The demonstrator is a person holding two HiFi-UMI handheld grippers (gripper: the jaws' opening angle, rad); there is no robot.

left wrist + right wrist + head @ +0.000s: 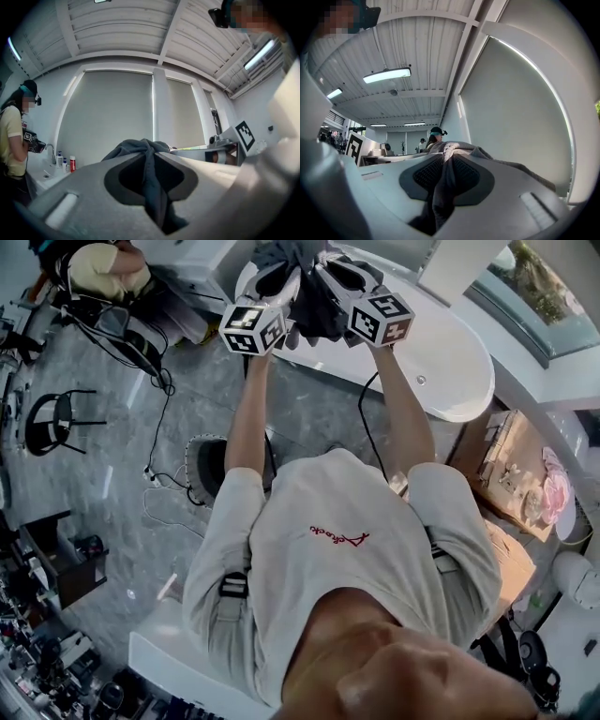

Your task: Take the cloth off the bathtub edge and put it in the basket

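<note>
Left hand-held gripper (153,158) and right hand-held gripper (448,161) pinch dark-grey cloth (315,304).

The cloth (314,298) is dark grey, soft and crumpled, gathered into a bunch and held up at two places. One fold is pinched between the jaws of the left gripper (151,161) and hangs down past them in a thick twist. Another fold, ribbed in weave, is pinched the same way in the right gripper (446,165). In the head view the bunch hangs between the two grippers in front of the white oval bathtub (455,362). The basket (208,470), round with a pale rim and a dark inside, stands on the grey floor, partly hidden behind an arm.
</note>
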